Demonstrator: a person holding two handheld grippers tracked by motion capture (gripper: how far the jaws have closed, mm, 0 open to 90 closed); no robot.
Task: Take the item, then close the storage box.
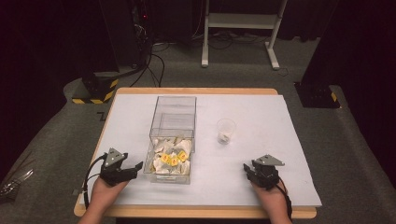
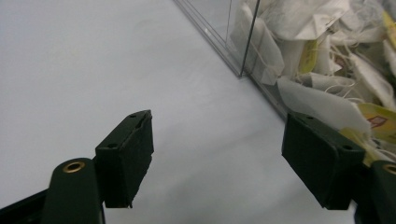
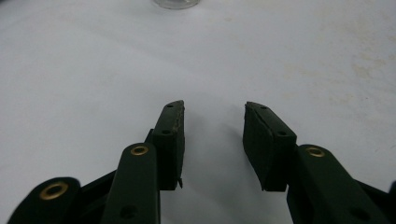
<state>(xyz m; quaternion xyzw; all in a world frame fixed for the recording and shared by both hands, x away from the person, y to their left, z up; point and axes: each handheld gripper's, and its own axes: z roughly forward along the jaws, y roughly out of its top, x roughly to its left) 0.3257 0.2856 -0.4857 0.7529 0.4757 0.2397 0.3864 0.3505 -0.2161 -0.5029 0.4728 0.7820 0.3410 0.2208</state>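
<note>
Both claws idle, empty: left claw [image 1: 134, 166] wide open beside tea-bag box [image 1: 170, 158], right claw [image 1: 246, 169] half-open right of it; next, likely bag into cup [image 1: 226, 130].

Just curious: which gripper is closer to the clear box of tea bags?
The left gripper sits just beside the clear box of tea bags, at its left. The right gripper is farther off, toward its right.

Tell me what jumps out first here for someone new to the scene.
The clear plastic box near the middle of the table, its front tray full of tea bags with yellow tags. To its right stands a small clear cup. The left claw sits open beside the box, the right claw open on bare table.
</note>
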